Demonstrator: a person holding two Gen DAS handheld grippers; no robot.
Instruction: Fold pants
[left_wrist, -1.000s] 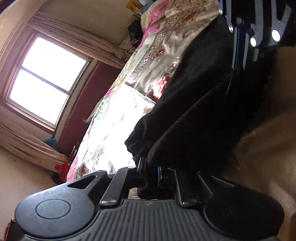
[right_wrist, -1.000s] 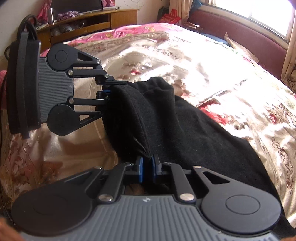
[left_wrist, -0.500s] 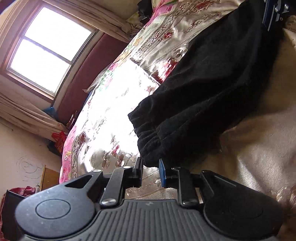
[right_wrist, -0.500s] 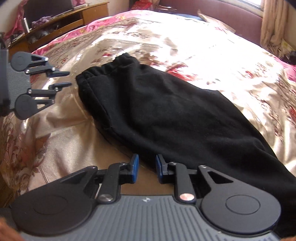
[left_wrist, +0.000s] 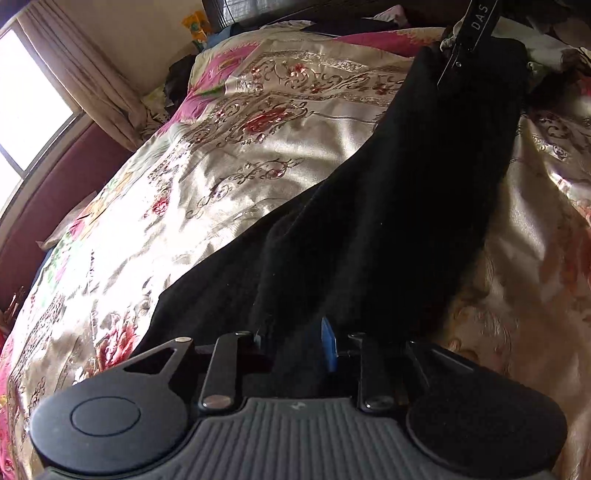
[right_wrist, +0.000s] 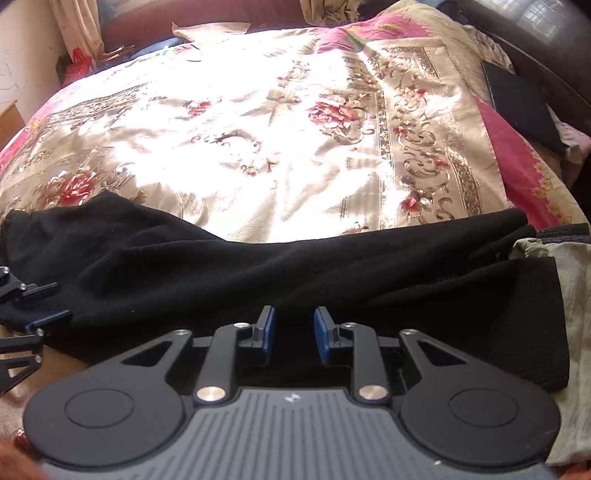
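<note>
The black pants (right_wrist: 258, 280) lie in a long band across the near edge of the floral bedspread (right_wrist: 258, 129). My right gripper (right_wrist: 294, 332) is open, just at the pants' near edge, holding nothing. In the left wrist view the pants (left_wrist: 388, 221) run away lengthwise toward the headboard. My left gripper (left_wrist: 295, 341) is open, its blue pads on either side of the cloth at the near end. The left gripper's fingers (right_wrist: 40, 317) also show at the left edge of the right wrist view.
A grey-green garment (right_wrist: 569, 295) lies at the right by the pants' end. A dark flat object (right_wrist: 517, 99) rests on the bed near the dark headboard (right_wrist: 535, 33). A window (left_wrist: 26, 110) with curtains stands to the left. A black strap (left_wrist: 469, 33) hangs at the far end.
Both grippers let go of the pants' cuff end and opened. The pants dropped flat on the bed. Both grippers moved along the pants and now sit wide open at the near edge.
</note>
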